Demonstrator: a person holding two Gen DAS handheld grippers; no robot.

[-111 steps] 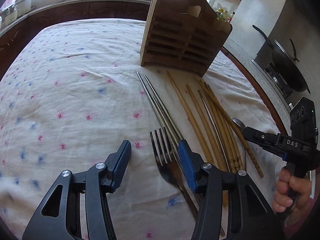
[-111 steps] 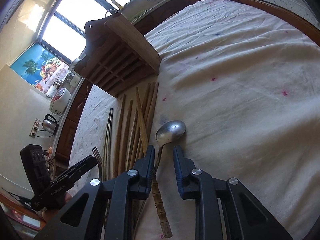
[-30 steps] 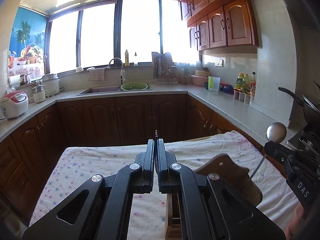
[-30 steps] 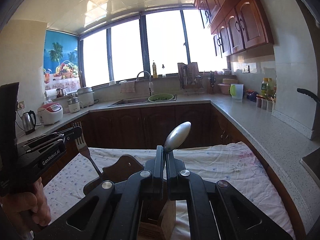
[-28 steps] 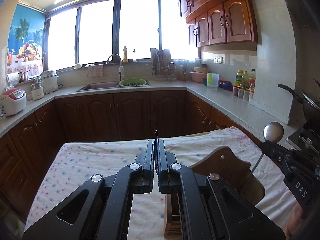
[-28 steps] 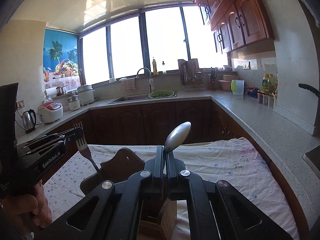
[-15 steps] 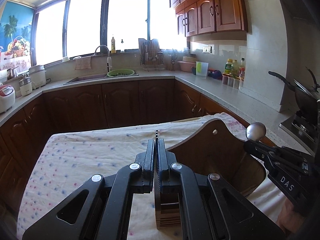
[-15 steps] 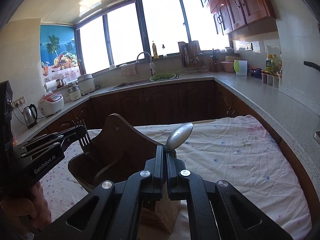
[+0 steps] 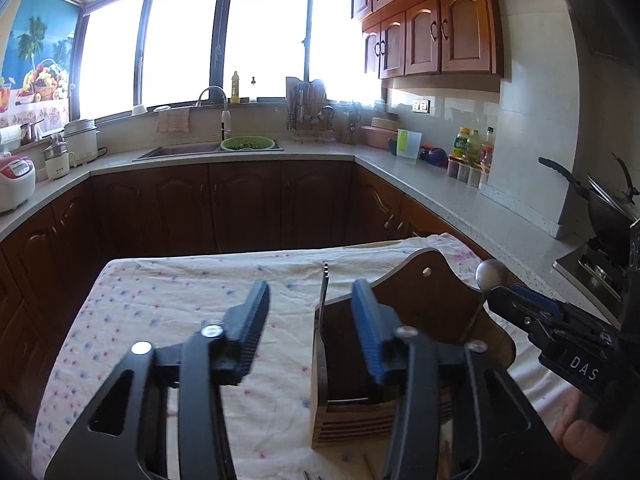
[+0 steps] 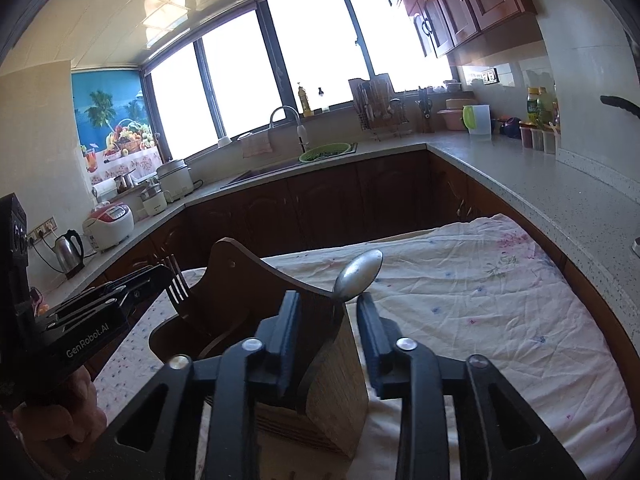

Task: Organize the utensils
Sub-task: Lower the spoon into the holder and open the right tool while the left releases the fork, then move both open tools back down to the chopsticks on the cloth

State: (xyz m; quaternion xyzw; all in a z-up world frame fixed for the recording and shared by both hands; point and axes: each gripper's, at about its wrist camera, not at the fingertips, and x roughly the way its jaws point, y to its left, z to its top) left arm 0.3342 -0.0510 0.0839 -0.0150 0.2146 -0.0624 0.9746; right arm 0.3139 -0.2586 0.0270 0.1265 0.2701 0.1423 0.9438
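Wooden utensil holder (image 9: 424, 312) stands upright on the clothed table (image 9: 160, 312), twd its right half in left wrist view. Fork (image 10: 178, 292) sits in holder's left end, tines up; spoon (image 10: 358, 270) in its right end, bowl up. Sink (image 9: 180, 150) on the counter (image 9: 460, 188) behind table, under windows; wok (image 9: 604, 208) far right.

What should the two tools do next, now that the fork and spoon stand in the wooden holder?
Probably lift both away. The left tool and right tool have just been opening, and their pads no longer press on the fork or spoon, which stand in the wooden holder. More utensils likely wait below.
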